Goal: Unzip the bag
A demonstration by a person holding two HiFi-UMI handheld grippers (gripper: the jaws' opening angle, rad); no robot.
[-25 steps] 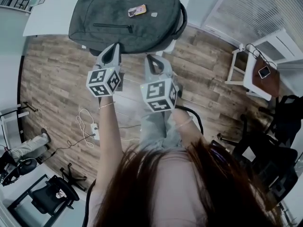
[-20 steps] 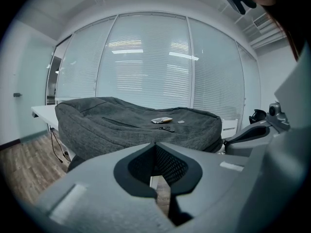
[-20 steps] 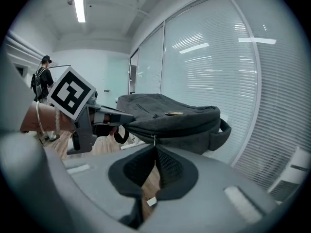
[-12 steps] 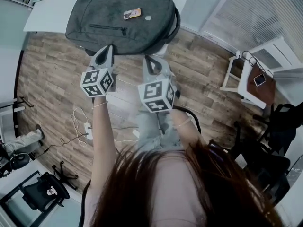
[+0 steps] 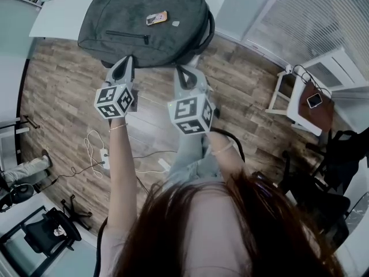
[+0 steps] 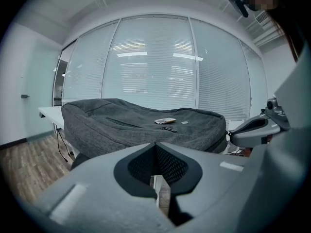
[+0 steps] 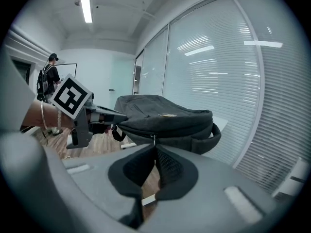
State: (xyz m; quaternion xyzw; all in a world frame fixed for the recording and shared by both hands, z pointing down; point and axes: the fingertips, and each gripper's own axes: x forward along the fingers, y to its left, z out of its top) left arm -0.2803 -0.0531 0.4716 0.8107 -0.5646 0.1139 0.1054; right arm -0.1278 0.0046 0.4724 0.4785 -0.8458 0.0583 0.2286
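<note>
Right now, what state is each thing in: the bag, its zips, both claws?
Backpack: lying flat on the white table, closed.
Main zip: shut along the side that shows, zip pull hanging down.
Front pocket zip: shut.
Left claw: shut, empty, short of the backpack.
Right claw: shut, empty, pointing at the zip pull.
Card: lying on top of the backpack.

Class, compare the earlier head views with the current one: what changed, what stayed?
The right gripper edged slightly rightward along the near edge of the backpack. No visible new grip or release. Left gripper, backpack and the small item on it stayed put.
</note>
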